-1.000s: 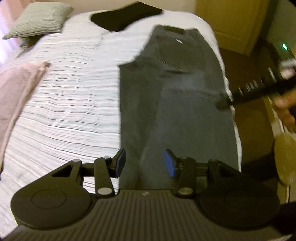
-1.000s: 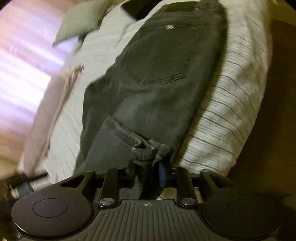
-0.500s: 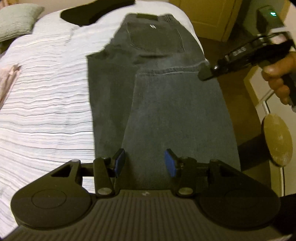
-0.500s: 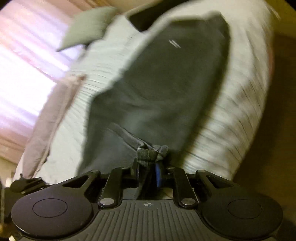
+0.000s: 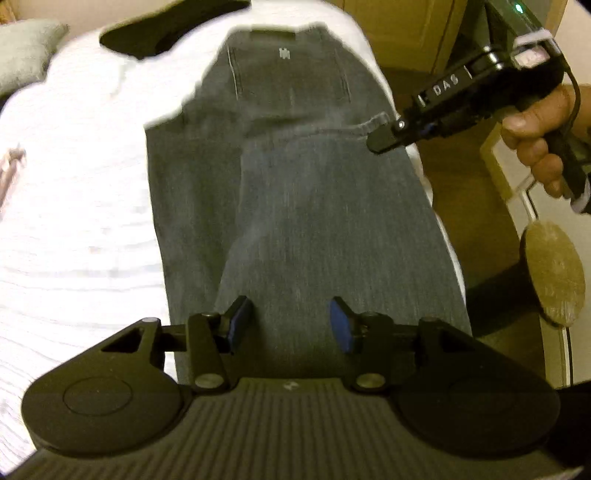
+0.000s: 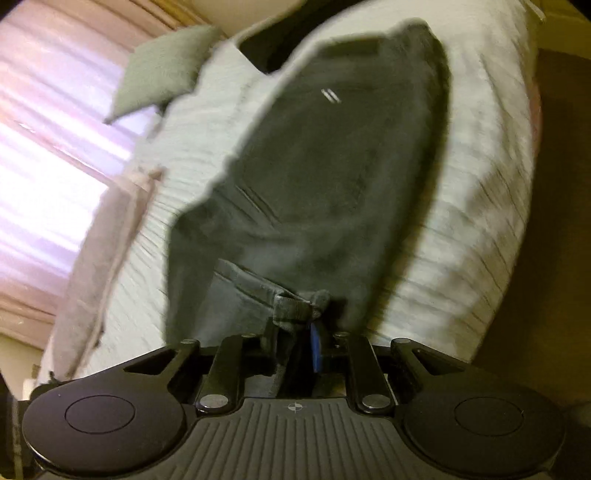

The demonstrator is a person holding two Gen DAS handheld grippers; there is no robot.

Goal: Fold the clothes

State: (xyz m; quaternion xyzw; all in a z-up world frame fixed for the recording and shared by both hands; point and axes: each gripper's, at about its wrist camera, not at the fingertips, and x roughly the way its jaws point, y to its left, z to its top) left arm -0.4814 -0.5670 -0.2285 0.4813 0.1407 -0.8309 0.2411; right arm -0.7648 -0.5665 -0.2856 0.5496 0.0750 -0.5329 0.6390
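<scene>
Right gripper (image 5: pixel 384 138), clamped on the jeans (image 5: pixel 306 206) hem, has carried it further up toward the waistband. Jeans lie lengthwise on the striped bed (image 5: pixel 74 221), waistband far; left gripper (image 5: pixel 286 323) hovers parted, empty, over the near fold.

The jeans (image 5: pixel 295 192) lay on the bed (image 5: pixel 74 206), near its right edge, with the waist at the far end. One leg end was folded up over the seat. The right gripper (image 6: pixel 295 343) pinched that end. The left gripper (image 5: pixel 286 321) hung over the near fold, fingers apart. A pillow (image 6: pixel 162 74) sat far off at the left. Another cloth (image 5: pixel 166 26) lay behind the waist.
</scene>
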